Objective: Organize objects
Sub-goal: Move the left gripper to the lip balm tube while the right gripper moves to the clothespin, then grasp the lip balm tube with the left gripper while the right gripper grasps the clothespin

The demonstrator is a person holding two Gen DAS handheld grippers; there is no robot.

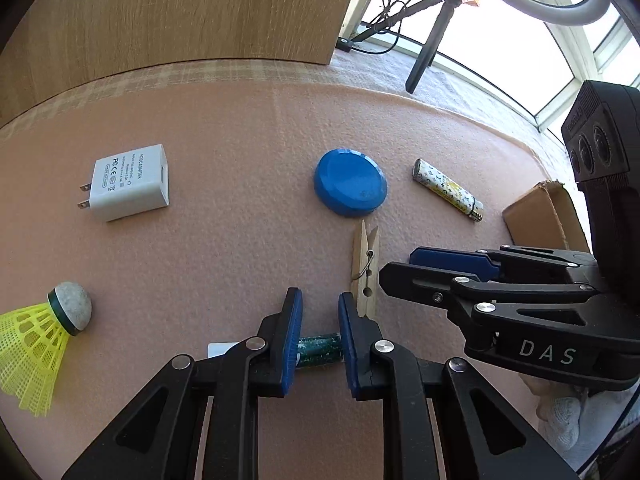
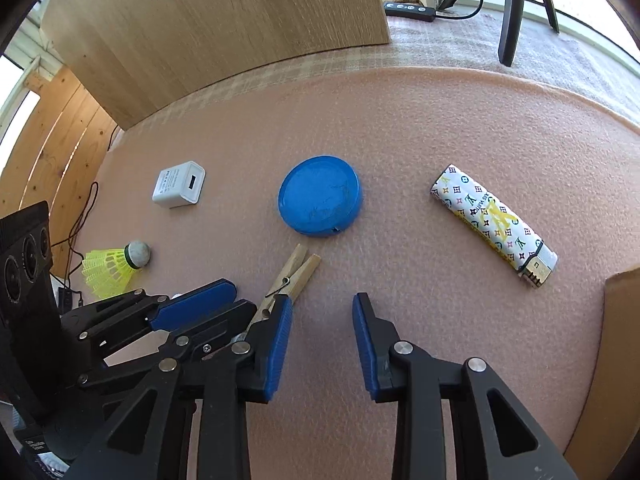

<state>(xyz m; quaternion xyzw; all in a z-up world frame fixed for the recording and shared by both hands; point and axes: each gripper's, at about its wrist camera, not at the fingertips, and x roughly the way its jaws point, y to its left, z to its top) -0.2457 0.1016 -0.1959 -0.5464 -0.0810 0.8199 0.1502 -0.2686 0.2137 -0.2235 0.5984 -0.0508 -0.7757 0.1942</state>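
A pink foam mat covers the table before a wooden panel. On it lie a white adapter printed "AC/DC ADAPTER", a blue lid, a monogram-patterned lighter, a wooden clothespin and a yellow shuttlecock; a cardboard box sits at the right edge. The left gripper is clenched on a green glittery tube with a white end. The right gripper, its body marked "DAS", stands released over bare mat, just beside the clothespin.
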